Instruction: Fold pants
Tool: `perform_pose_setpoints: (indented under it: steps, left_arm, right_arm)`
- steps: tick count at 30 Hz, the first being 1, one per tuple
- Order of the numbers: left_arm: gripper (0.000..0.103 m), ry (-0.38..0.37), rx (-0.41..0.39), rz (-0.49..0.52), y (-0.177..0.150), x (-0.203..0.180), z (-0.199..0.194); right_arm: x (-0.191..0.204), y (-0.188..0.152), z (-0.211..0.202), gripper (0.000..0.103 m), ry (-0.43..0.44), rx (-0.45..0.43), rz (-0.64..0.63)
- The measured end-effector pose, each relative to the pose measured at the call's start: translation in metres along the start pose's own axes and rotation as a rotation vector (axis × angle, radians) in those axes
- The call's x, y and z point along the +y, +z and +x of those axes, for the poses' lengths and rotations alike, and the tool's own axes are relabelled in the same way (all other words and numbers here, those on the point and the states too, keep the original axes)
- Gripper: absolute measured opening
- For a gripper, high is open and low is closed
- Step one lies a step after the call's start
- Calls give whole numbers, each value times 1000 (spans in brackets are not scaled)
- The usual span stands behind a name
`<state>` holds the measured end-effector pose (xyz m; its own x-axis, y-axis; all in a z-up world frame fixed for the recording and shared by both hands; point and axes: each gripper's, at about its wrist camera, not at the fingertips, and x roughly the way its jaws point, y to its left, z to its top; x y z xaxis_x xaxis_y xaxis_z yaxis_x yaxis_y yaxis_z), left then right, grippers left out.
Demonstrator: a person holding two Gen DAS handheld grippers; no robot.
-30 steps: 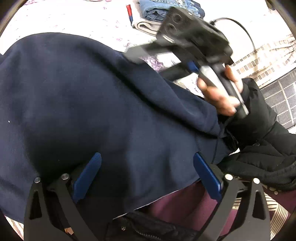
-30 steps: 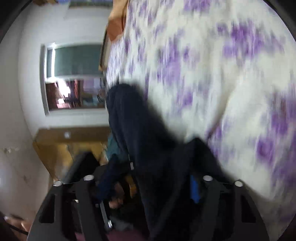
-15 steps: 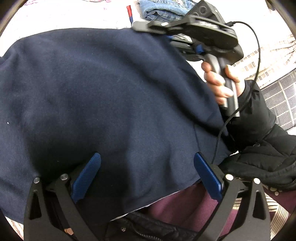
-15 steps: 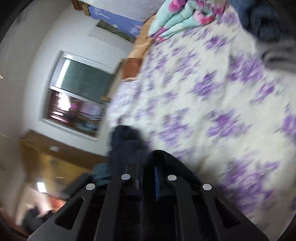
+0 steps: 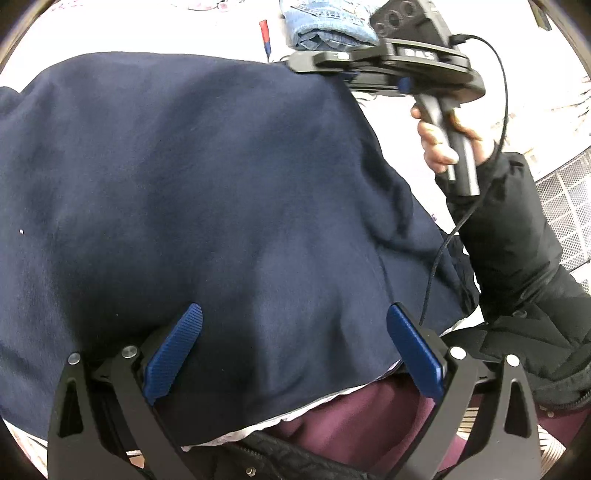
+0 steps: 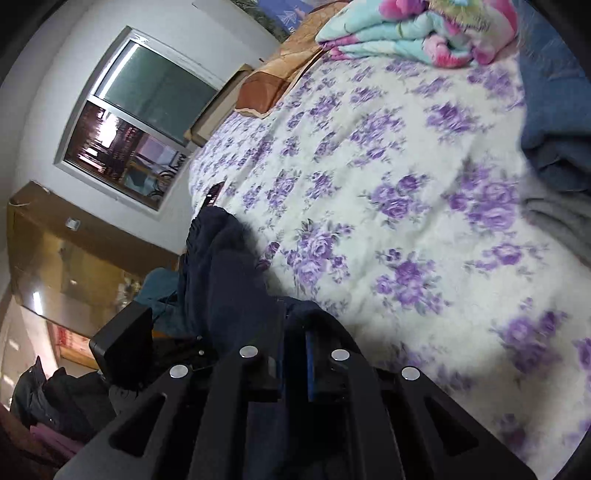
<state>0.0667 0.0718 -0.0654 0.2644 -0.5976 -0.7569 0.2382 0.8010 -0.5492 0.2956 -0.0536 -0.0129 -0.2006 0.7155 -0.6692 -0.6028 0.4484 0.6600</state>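
Observation:
Dark navy pants (image 5: 207,192) lie spread over the bed and fill most of the left wrist view. My left gripper (image 5: 291,347) is open, its blue pads apart just above the near part of the cloth, holding nothing. My right gripper (image 5: 325,64) is at the far right corner of the pants, shut on the fabric edge. In the right wrist view its jaws (image 6: 295,350) are closed together with navy cloth (image 6: 229,280) pinched between them and trailing away to the left.
The bed has a white sheet with purple flowers (image 6: 406,221). Folded jeans (image 5: 325,22) and a grey garment (image 6: 561,221) lie at the far side. A bright folded blanket (image 6: 417,33) and a pillow (image 6: 266,92) are further off. A window (image 6: 136,122) is on the wall.
My right gripper has closed on the pants edge and carried it up and away, spreading the cloth flat. The left gripper has stayed still and open.

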Motion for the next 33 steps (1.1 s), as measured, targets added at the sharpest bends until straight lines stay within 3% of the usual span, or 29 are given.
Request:
perform_pose_setpoints:
  steps: [1, 2, 3, 4, 6, 8, 11, 16, 20, 22, 25, 27, 29, 30, 31, 32, 33]
  left_arm:
    - [98, 3, 0, 0, 1, -1, 0]
    - [98, 9, 4, -3, 1, -1, 1]
    - [98, 10, 4, -4, 2, 0, 2]
    - [98, 8, 1, -4, 2, 1, 2]
    - [98, 8, -2, -7, 0, 2, 1]
    - [98, 10, -4, -9, -1, 3, 0]
    - [98, 8, -9, -9, -2, 3, 0]
    - [98, 18, -12, -1, -2, 1, -1]
    - [98, 31, -11, 3, 0, -3, 2]
    - [98, 39, -11, 8, 1, -4, 3]
    - [98, 48, -10, 10, 1, -6, 4]
    - [98, 53, -11, 6, 1, -6, 4]
    - [98, 56, -15, 1, 1, -7, 4]
    - [98, 59, -18, 0, 1, -8, 5]
    - [98, 60, -20, -2, 1, -8, 5]
    - [98, 60, -21, -5, 1, -8, 4]
    - [98, 60, -22, -8, 1, -8, 4]
  right_arm:
    - [2, -2, -6, 19, -19, -6, 7]
    - [1, -3, -22, 34, -120, -62, 23]
    - [-6, -5, -42, 73, -177, -127, 64]
    - [-16, -8, -70, 85, -175, -223, 132]
    - [-33, -22, -123, 85, -114, -387, 261]
    - [-32, -43, -158, 87, -108, -460, 309]
    - [-8, -107, -204, 98, -213, -563, 291]
    - [7, -238, -254, 99, -348, -703, 333]
    - [-3, -334, -283, 99, -482, -779, 449]
    - [-8, -371, -285, 99, -598, -759, 497]
    - [-10, -391, -263, 99, -823, -668, 528]
    - [-13, -387, -238, 96, -959, -566, 496]
    - [-17, -383, -223, 79, -995, -508, 456]
    - [-25, -378, -211, 58, -992, -472, 444]
    - [-34, -376, -207, 13, -999, -439, 459]
    - [-51, -377, -203, 6, -962, -401, 511]
    - [-57, -382, -205, 6, -924, -419, 548]
